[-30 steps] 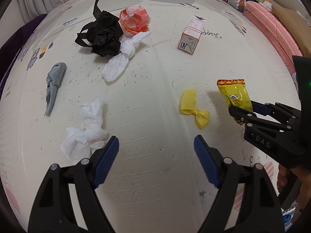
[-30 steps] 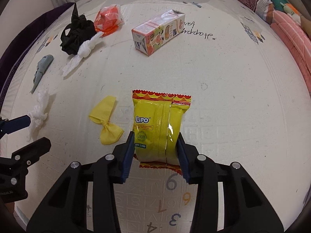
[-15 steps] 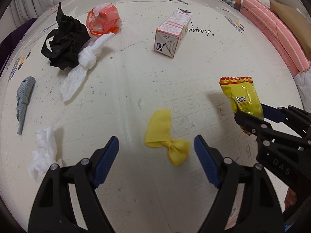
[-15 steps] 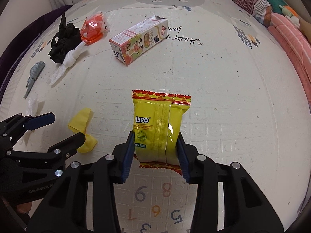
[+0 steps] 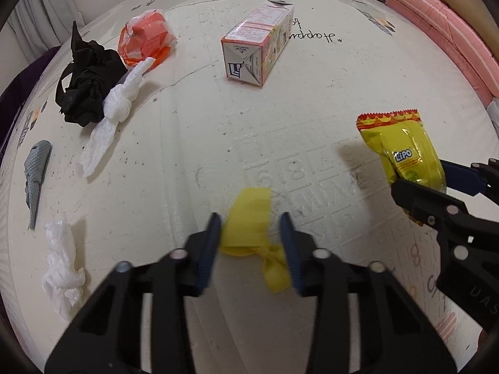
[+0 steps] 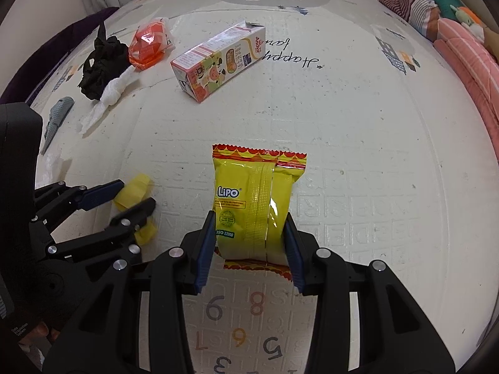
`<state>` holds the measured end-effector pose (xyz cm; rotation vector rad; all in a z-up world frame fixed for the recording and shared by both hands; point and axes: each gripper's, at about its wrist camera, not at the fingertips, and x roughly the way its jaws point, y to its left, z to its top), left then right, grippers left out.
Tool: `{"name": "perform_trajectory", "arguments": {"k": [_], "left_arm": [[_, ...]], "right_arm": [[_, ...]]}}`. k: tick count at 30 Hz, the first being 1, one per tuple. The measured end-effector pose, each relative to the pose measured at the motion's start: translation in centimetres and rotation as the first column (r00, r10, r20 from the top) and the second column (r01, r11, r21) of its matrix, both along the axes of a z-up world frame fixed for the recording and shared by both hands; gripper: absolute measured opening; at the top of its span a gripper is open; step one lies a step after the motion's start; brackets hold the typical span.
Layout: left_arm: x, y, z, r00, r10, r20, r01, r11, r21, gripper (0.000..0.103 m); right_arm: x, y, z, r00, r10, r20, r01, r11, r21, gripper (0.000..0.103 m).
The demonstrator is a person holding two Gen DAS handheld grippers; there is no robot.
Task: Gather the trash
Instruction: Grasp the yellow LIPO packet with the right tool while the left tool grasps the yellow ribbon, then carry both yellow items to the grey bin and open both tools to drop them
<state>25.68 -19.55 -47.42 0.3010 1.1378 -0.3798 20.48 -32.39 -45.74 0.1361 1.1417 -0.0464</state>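
Observation:
A yellow knotted scrap (image 5: pixel 249 218) lies on the white play mat (image 5: pixel 312 109), and my left gripper (image 5: pixel 251 237) is closing its jaws on it; both blue pads touch its sides. The right wrist view shows the same grip, with the left gripper (image 6: pixel 137 193) around the scrap (image 6: pixel 135 187). My right gripper (image 6: pixel 249 230) is shut on a yellow Lipo snack packet (image 6: pixel 249 193), held upright off the mat. From the left wrist view the packet (image 5: pixel 402 143) sticks up out of the right gripper (image 5: pixel 419 176) at the right.
A pink milk carton (image 5: pixel 255 53) lies on its side at the back. Far left are a black crumpled bag (image 5: pixel 87 84), an orange bag (image 5: pixel 146 40), a knotted white tissue (image 5: pixel 118 106), a grey scrap (image 5: pixel 36 171) and another white tissue (image 5: pixel 60 268). Pink bedding (image 5: pixel 443 31) borders the mat's right side.
My left gripper moved right and down from beside the white tissue to over the yellow scrap, and its jaws closed in around it. The right gripper kept its hold on the packet.

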Motion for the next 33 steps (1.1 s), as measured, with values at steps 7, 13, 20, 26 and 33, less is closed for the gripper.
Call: {"name": "perform_trajectory", "arguments": {"k": [7, 13, 20, 26, 33], "left_arm": [[-0.3, 1.1, 1.9, 1.0, 0.024, -0.02, -0.025, 0.999, -0.044, 0.005], [-2.0, 3.7, 4.9, 0.998, 0.057, -0.008, -0.058, 0.996, -0.061, 0.005], [-4.6, 7.6, 8.4, 0.989, 0.147, 0.006, -0.146, 0.987, -0.065, 0.005], [-7.9, 12.4, 11.7, 0.962, 0.272, 0.006, -0.271, 0.96, -0.07, 0.005], [-12.4, 18.8, 15.4, 0.896, 0.443, 0.031, -0.44, 0.895, -0.078, 0.005]], "right_arm": [[-0.2, 0.3, 1.4, 1.0, 0.015, 0.014, -0.015, 1.0, 0.003, 0.04], [-0.6, 1.7, 3.3, 0.998, 0.056, 0.027, -0.057, 0.998, 0.013, 0.04], [-1.7, 4.6, 6.1, 0.988, 0.149, 0.045, -0.15, 0.989, 0.016, 0.04], [-3.2, 8.1, 9.4, 0.967, 0.249, 0.059, -0.25, 0.968, 0.012, 0.04], [-6.0, 13.9, 13.2, 0.908, 0.412, 0.078, -0.413, 0.911, -0.007, 0.04]]}}
